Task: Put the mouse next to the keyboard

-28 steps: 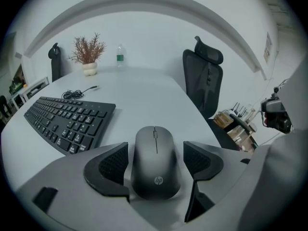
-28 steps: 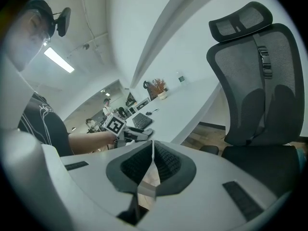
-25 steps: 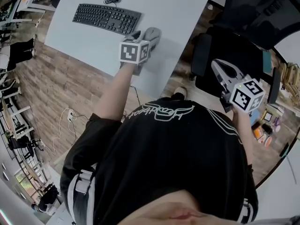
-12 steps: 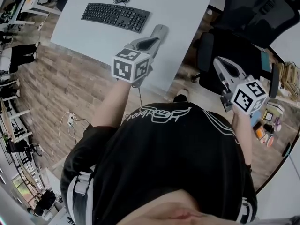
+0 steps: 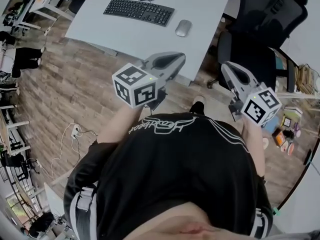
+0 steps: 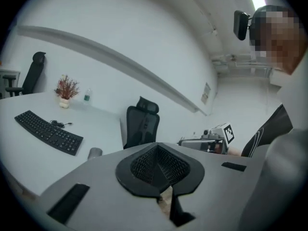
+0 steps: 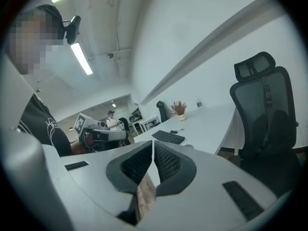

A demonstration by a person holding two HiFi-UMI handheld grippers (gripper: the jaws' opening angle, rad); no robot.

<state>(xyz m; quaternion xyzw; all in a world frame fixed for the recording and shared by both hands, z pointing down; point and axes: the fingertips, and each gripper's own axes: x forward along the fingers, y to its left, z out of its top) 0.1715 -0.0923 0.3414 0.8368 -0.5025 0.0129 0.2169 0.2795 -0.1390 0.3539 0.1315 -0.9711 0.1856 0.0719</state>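
See mouse (image 5: 183, 27) on bench (image 5: 205, 6), upper centre, just right of keyboard (image 5: 139, 11), long axis roughly up-frame. Lies above nearer left gripper (image 5: 179, 59), fingers just closed, empty. Right gripper (image 5: 226, 68) fingers together, empty.

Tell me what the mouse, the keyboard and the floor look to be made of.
Mouse: probably plastic, a smooth grey or silver shell with a soft sheen.
Keyboard: probably matt black plastic, with rows of dull keys and no glare.
Floor: wood or wood-look laminate, brown planks with grain and staggered joints. Which of the two it is cannot be told.
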